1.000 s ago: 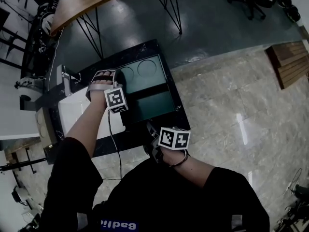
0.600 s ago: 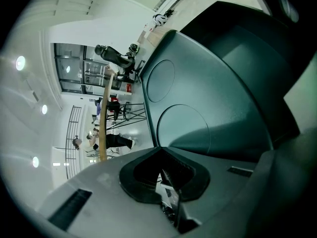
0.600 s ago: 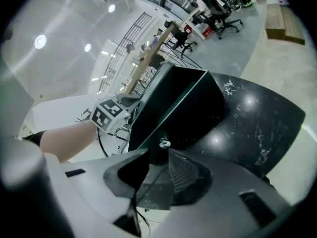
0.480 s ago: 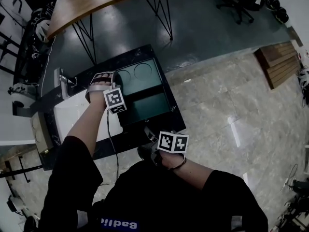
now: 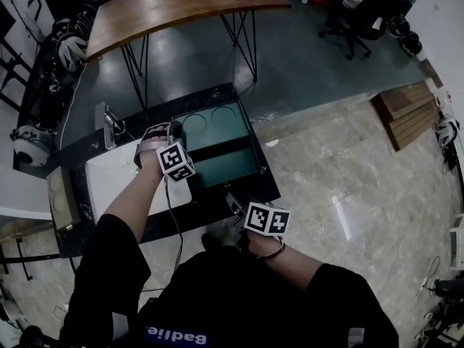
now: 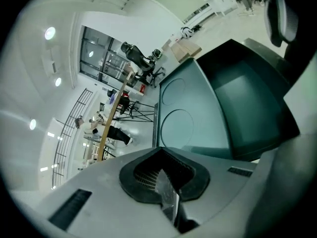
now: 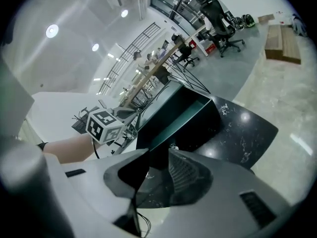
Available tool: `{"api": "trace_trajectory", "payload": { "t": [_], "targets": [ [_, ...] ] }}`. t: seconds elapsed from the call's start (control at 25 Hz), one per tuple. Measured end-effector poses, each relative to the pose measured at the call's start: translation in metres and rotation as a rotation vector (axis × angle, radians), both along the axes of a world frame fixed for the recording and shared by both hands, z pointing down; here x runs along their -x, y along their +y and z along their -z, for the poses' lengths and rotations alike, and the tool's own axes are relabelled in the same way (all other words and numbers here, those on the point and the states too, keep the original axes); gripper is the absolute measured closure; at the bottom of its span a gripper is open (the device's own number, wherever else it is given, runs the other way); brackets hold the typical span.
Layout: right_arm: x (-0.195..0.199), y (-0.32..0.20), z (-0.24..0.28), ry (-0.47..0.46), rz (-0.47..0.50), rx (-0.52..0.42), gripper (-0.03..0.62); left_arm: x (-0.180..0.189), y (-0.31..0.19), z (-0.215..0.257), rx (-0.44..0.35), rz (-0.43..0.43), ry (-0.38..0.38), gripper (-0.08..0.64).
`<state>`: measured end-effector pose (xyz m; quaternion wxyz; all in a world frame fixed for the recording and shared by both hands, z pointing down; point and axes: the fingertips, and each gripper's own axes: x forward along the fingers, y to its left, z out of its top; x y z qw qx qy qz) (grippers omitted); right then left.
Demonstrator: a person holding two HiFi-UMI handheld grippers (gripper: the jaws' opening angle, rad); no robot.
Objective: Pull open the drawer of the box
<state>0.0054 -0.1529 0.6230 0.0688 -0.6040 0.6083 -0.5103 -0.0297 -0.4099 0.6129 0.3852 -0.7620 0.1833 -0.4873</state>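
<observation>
Right gripper (image 7: pixel 157 157) has its jaws parted, having just been opening, with nothing clamped; a small knob (image 7: pixel 172 146) on the drawer (image 5: pixel 226 167) front shows in the gap just past the tips. Left gripper (image 6: pixel 161 155) has its pads closed together and empty, by the left side of the green box (image 5: pixel 210 118). That box sits on the black table (image 7: pixel 242 128), its drawer pulled out toward the person.

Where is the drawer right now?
Head view, centre: the drawer stands pulled out of the green box toward the person, on the black table, right of the left hand-held gripper.
</observation>
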Motion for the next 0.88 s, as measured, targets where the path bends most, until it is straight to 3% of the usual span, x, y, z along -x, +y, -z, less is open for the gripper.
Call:
{"api": "trace_trajectory", "payload": {
  "t": [0.2, 0.48, 0.88],
  "targets": [
    [0.001, 0.014, 0.014, 0.069, -0.024, -0.001, 0.495, 0.014, 0.027, 0.019, 0.106, 0.036, 0.190, 0.558],
    [0.002, 0.036, 0.020, 0.137, -0.032, 0.008, 0.495, 0.058, 0.060, 0.019, 0.236, 0.175, 0.426, 0.558],
    [0.000, 0.042, 0.037, 0.165, 0.095, -0.094, 0.495, 0.108, 0.126, 0.032, 0.412, 0.478, 0.717, 0.558]
  ]
}}
